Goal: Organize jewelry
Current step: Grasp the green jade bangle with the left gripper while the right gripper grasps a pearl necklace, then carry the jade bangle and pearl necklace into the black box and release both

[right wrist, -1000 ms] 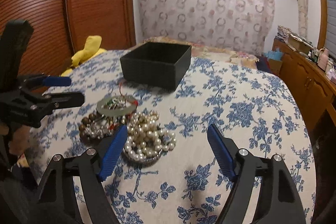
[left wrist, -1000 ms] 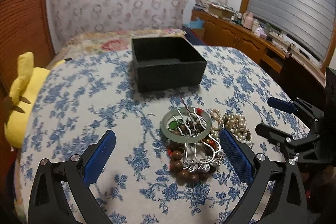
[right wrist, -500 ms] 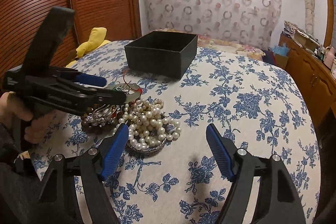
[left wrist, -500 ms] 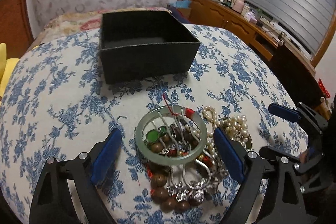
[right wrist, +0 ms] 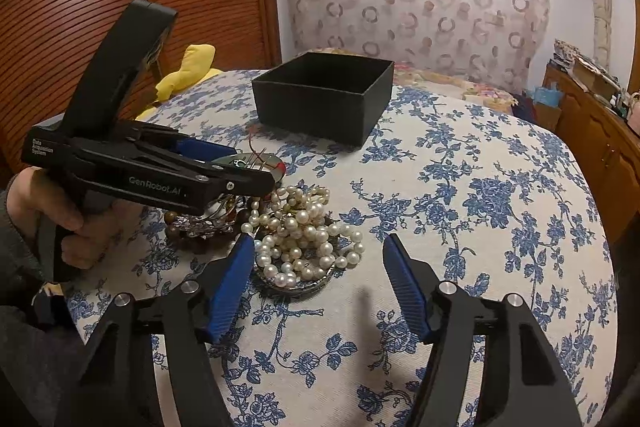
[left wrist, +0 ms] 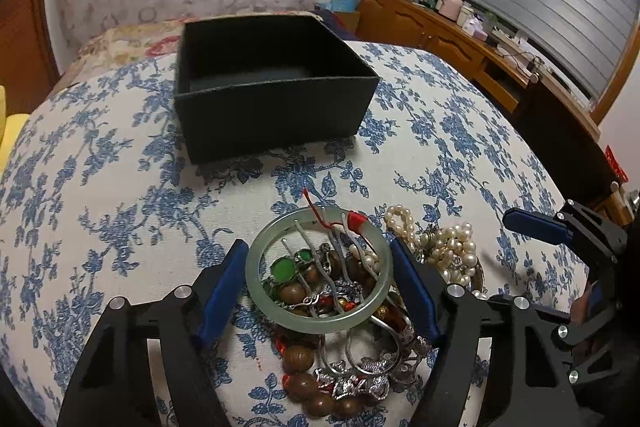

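Nothing lies in the black box (left wrist: 276, 115) yet; left gripper (left wrist: 320, 287) straddles the jade bangle (left wrist: 318, 269), jaws apart, unclamped; right gripper (right wrist: 320, 287) gapes beside the pearls (right wrist: 304, 231).

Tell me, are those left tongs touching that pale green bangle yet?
Cannot tell. In the left wrist view the left tongs straddle the green bangle, blue pads right by its rim, but neither view plainly shows contact or a gap.

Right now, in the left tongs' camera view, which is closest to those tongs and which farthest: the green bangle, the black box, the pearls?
1. Green bangle: sits between the open left tongs, on the jewelry pile.
2. Pearls: just right of the tongs.
3. Black box: straight ahead, farther up the flowered cloth.
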Tool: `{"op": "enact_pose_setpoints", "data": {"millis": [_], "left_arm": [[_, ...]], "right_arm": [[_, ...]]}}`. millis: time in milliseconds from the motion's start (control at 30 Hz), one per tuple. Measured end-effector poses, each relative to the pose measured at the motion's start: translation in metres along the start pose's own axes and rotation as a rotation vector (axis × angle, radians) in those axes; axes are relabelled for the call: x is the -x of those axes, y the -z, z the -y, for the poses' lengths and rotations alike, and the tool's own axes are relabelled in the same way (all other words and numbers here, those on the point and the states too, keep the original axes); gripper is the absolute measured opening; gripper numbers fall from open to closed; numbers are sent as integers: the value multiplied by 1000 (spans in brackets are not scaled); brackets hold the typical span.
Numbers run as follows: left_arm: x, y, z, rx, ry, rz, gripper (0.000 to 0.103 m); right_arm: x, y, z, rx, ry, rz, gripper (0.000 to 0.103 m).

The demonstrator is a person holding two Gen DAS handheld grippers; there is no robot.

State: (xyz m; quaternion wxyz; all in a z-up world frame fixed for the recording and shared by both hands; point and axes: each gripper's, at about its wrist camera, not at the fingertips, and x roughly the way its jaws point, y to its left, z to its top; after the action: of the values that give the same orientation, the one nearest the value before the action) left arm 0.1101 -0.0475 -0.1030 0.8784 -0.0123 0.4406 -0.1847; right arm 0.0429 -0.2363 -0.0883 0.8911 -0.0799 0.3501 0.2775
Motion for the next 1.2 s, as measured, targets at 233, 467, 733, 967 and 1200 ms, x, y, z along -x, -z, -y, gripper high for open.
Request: {"op": "enact_pose_setpoints", "data": {"millis": [233, 467, 733, 967, 1200], "left_arm": [[21, 2, 0, 4, -23, 67, 69], [35, 3, -1, 16, -27, 113, 69], [39, 3, -11, 39, -28, 137, 69], [52, 2, -17, 54, -35, 167, 69], [56, 1, -18, 56, -36, 175, 69]], "right_arm": [[-9, -12, -3, 13, -44, -11, 46], [-18, -19, -3, -3, -68, -17, 31], [-22, -18, 6, -34, -79, -37, 23], [-20, -17, 7, -36, -89, -29, 10], [-9, -23, 11, -21, -67, 0, 8]]}}
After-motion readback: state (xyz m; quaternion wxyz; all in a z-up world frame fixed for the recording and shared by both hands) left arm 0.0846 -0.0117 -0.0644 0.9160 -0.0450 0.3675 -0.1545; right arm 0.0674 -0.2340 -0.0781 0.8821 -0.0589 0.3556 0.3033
